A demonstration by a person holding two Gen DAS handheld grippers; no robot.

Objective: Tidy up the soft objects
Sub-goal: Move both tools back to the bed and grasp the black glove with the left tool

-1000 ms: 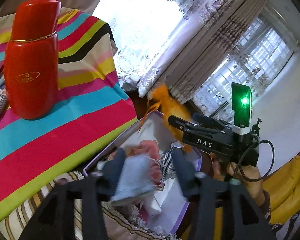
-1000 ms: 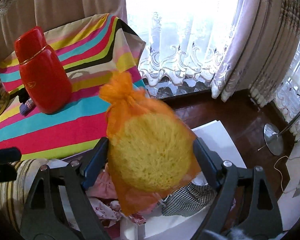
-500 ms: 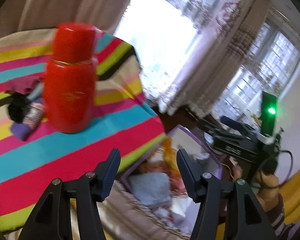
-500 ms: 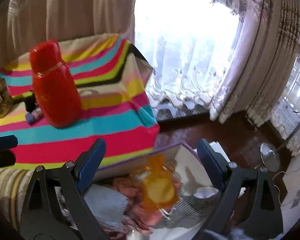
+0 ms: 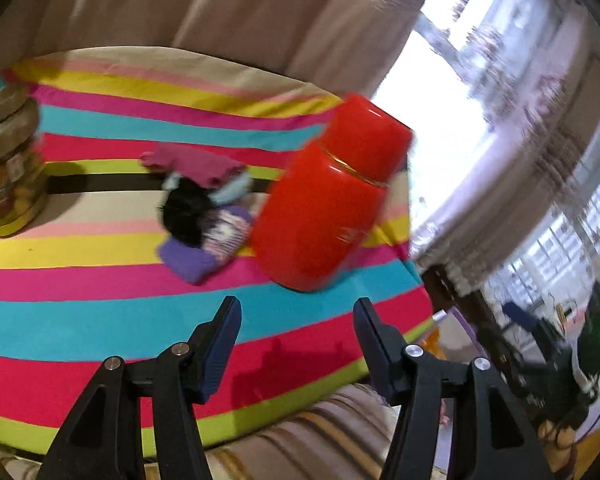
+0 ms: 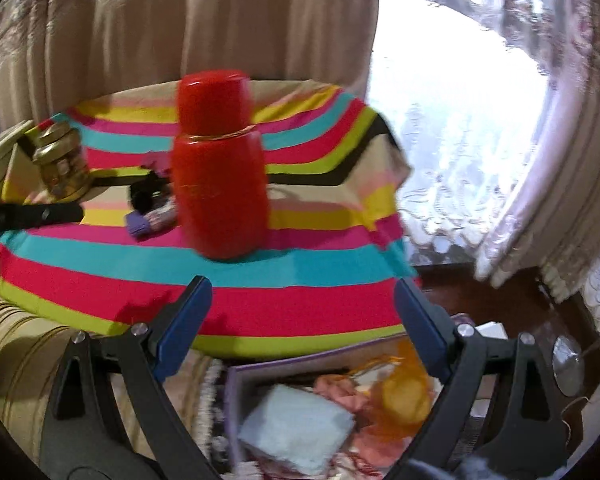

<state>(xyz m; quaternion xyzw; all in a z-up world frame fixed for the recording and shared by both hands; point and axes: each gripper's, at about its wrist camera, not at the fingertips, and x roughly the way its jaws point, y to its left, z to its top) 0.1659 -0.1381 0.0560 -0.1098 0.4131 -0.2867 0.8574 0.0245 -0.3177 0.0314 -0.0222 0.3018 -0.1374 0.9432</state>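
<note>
on the striped cloth [image 5: 100, 320] lies a purple-and-black sock pile [image 5: 204, 232]; both tongs [image 5: 296, 320] [image 6: 302, 300] gape empty.

A lived-in home room: beige pleated curtains [image 6: 180, 40] and white lace sheers [image 6: 440, 160] hanging at a bright window, multicoloured striped cloth [image 5: 100, 312] covering a table.

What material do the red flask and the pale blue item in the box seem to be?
Red flask: probably glossy plastic or lacquered metal, since it shows smooth highlights and a thin gold band. Pale blue item: likely soft cloth or sponge, matte and fuzzy-edged; blur leaves this open.
</note>
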